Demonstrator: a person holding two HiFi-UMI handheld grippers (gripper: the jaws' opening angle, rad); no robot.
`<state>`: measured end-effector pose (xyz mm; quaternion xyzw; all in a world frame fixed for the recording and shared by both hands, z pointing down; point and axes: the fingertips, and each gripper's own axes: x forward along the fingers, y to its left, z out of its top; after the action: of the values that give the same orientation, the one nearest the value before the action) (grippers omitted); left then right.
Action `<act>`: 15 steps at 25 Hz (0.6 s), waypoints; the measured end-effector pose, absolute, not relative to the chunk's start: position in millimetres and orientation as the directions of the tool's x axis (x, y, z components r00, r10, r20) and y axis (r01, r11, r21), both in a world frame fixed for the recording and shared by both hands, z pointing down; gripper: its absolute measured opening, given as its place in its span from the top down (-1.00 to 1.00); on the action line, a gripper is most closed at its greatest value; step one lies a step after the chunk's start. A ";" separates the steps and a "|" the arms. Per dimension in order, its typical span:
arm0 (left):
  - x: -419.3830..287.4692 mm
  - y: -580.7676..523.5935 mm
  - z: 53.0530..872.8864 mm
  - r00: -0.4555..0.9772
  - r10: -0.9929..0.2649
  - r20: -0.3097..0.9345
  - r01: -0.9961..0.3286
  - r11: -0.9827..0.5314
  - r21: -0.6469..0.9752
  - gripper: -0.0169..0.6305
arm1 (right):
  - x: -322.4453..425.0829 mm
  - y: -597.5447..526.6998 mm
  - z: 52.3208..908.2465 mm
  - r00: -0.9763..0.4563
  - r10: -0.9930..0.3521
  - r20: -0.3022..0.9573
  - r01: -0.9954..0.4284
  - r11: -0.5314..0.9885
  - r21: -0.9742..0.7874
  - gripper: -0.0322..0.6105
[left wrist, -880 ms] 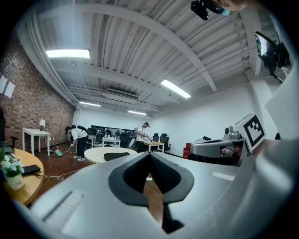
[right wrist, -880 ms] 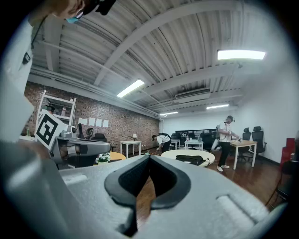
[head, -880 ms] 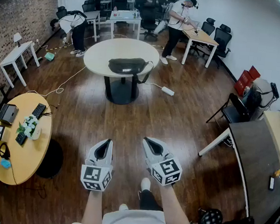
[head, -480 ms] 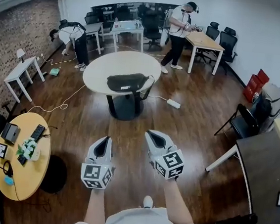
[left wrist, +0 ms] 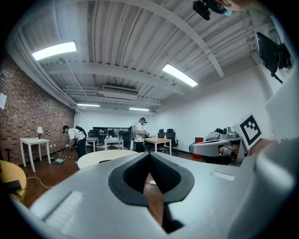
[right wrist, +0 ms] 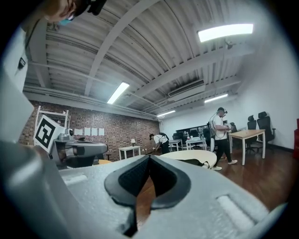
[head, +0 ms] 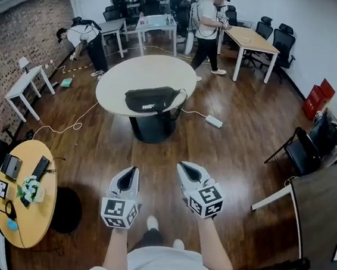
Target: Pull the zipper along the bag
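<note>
Plainly empty, both of them. The left tool (head: 131,171) had its jaws pressed together with nothing between them; only floorboards showed past the tips in the left gripper view. The right tool (head: 181,165) was closed the same way, on nothing. The two were held level and side by side, pointing forward over the wooden floor (head: 233,150).

Farther out, the black bag (head: 151,98) lay on the round white worktop (head: 111,77), well apart from both tools. It lay with its long side across the view, and its strap (head: 178,95) looped off the worktop's right-hand edge. The zipper was too small to make out, so the pull's position could not be told.

Judgement: the step in hand looked to be the approach, with no zipper work begun. To do it well, the person would need to:
- close in on the worktop while minding the white power strip (head: 213,121) and its cable on the floor just right of the pedestal;
- find the pull first, and open both tools before reaching in;
- pin the fabric near the zipper's end with one tool and pinch the tab with the other;
- draw straight along the teeth, low and steady.

Keeping the cloth taut should stop the slider snagging and the bag sliding on the smooth top.

Two other persons worked at the far desks, clear of the route.
</note>
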<state>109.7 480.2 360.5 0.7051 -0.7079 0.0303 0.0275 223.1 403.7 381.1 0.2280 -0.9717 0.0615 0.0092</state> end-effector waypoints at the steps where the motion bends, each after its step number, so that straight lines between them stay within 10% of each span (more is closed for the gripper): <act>1: 106.1 467.8 365.2 0.000 -0.996 0.085 -1.000 -0.001 -0.003 0.89 | 218.4 392.9 386.1 -0.895 -0.443 0.051 -0.446 0.887 -0.118 0.92; 15: -20.7 236.9 360.7 0.098 -0.994 0.039 -0.995 -0.097 0.013 0.89 | 85.1 183.6 382.6 -0.870 -0.477 0.125 -0.484 0.874 -0.039 0.92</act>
<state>-20.7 236.9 360.7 0.7406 -0.6716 0.0098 0.0179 85.1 183.6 382.6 0.2486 -0.9664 0.0345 0.0561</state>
